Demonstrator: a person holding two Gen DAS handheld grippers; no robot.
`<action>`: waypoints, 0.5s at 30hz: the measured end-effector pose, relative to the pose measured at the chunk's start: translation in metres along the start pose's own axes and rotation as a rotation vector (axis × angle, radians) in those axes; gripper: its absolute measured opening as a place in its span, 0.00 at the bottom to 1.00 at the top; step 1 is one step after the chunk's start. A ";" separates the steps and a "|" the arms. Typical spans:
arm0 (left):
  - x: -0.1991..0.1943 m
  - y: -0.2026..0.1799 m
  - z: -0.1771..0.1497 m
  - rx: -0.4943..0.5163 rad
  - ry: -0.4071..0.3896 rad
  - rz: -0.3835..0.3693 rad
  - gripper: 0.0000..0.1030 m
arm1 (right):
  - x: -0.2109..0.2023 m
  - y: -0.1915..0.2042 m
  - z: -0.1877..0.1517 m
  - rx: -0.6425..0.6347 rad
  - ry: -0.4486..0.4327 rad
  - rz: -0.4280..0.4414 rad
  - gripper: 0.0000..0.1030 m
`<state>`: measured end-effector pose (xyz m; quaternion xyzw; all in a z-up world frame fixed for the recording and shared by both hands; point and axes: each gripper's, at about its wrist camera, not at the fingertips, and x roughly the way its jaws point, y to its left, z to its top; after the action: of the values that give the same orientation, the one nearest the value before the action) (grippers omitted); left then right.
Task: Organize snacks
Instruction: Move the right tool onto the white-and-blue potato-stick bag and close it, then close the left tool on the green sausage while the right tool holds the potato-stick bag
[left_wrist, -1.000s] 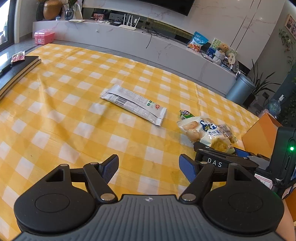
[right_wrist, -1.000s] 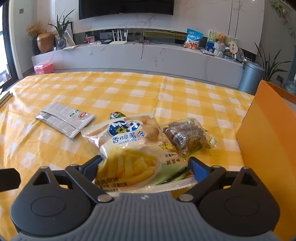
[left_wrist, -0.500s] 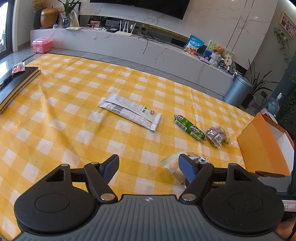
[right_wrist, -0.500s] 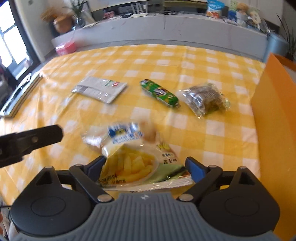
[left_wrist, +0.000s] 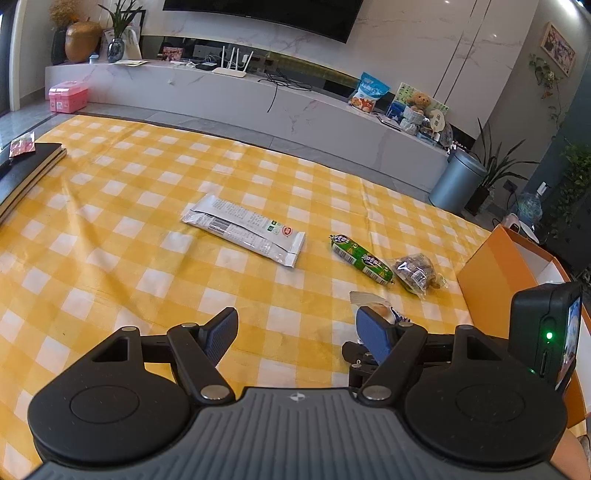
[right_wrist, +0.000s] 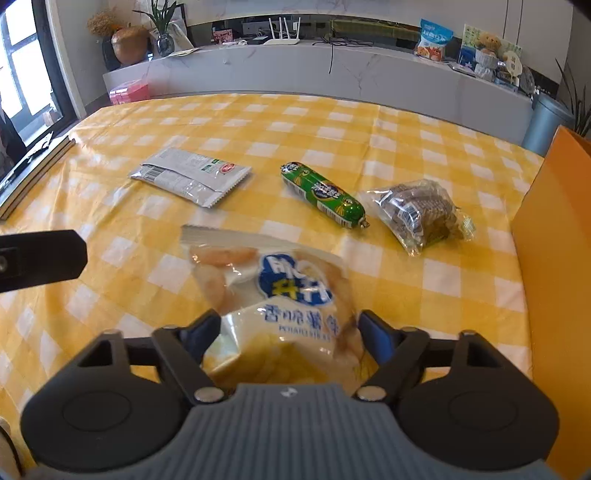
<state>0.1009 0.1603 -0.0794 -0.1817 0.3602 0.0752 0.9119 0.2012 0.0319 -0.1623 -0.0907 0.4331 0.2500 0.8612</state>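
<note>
The right tool (right_wrist: 288, 332) is clamped on one potato-stick bag (right_wrist: 280, 291), held above the checked worktop (right_wrist: 258, 122). Three more snacks lie there: one silver packet (right_wrist: 190, 175), one green sausage (right_wrist: 323, 194), one clear wrapped snack (right_wrist: 419, 212). The left tool (left_wrist: 297, 326) is spread apart, holding nothing.

The potato-stick bag (right_wrist: 280, 306), pale with a blue logo and printed fries, is raised off the worktop at lower centre of the right wrist view, its sealed edge pointing away, slightly blurred. The grey-white flat packet (right_wrist: 190, 175) lies flat at upper left of that frame, barcode side up. The green sausage stick (right_wrist: 323, 194) lies diagonally at centre, just beside the clear bag of brown wrapped sweets (right_wrist: 419, 214) to its right. The orange box (right_wrist: 554, 240) stands at the right edge, its white inside showing in the left wrist view (left_wrist: 517, 273).
</note>
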 end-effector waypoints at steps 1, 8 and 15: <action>0.001 -0.001 0.000 0.002 0.005 0.002 0.83 | 0.000 0.001 0.000 -0.010 0.002 -0.002 0.71; 0.004 -0.011 0.013 0.015 0.061 -0.044 0.83 | -0.003 -0.011 0.002 0.044 0.000 -0.009 0.61; 0.027 -0.034 0.034 -0.014 0.149 -0.110 0.83 | 0.000 -0.033 0.006 0.113 -0.017 -0.079 0.61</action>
<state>0.1509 0.1416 -0.0656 -0.2125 0.4159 0.0138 0.8841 0.2221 0.0064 -0.1610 -0.0571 0.4354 0.1920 0.8777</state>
